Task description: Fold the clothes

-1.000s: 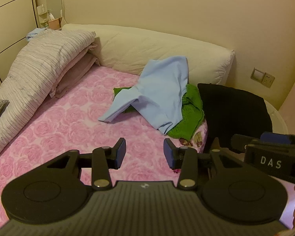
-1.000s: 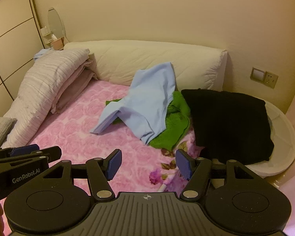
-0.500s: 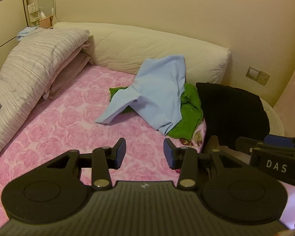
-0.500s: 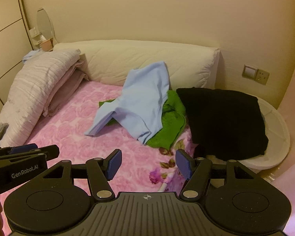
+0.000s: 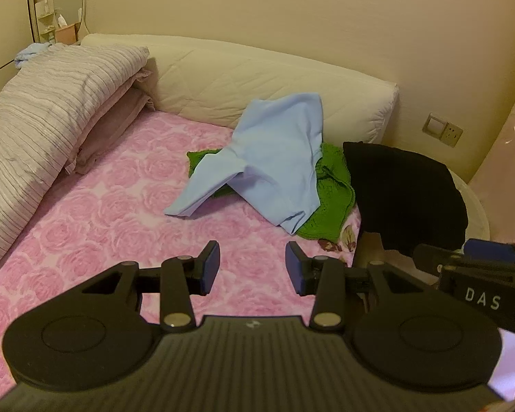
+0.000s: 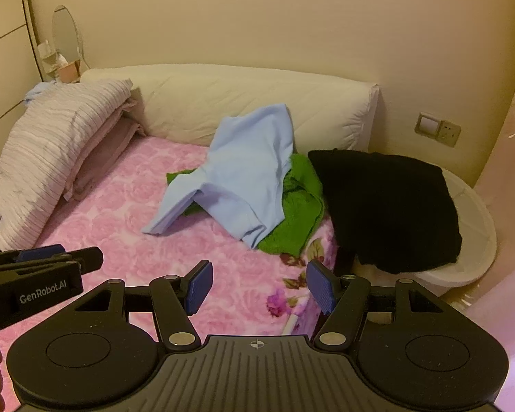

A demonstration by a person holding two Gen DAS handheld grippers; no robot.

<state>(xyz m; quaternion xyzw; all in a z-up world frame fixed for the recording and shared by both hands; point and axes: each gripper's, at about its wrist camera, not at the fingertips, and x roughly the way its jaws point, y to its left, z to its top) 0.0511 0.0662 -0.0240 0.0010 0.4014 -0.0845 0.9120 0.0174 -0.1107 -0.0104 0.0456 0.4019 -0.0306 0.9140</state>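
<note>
A: Two grippers, left gripper (image 5: 252,267) and right gripper (image 6: 257,286), both spread wide, grasping nothing. Where's the blue shirt (image 5: 274,168)?

B: Ahead of both, draped over the green knit (image 5: 329,202). Soft, light, likely floppy; pinch its near hem corners.

the green garment (image 5: 333,189) lies mostly hidden, perhaps bunched, under the blue shirt (image 5: 274,158).
</note>
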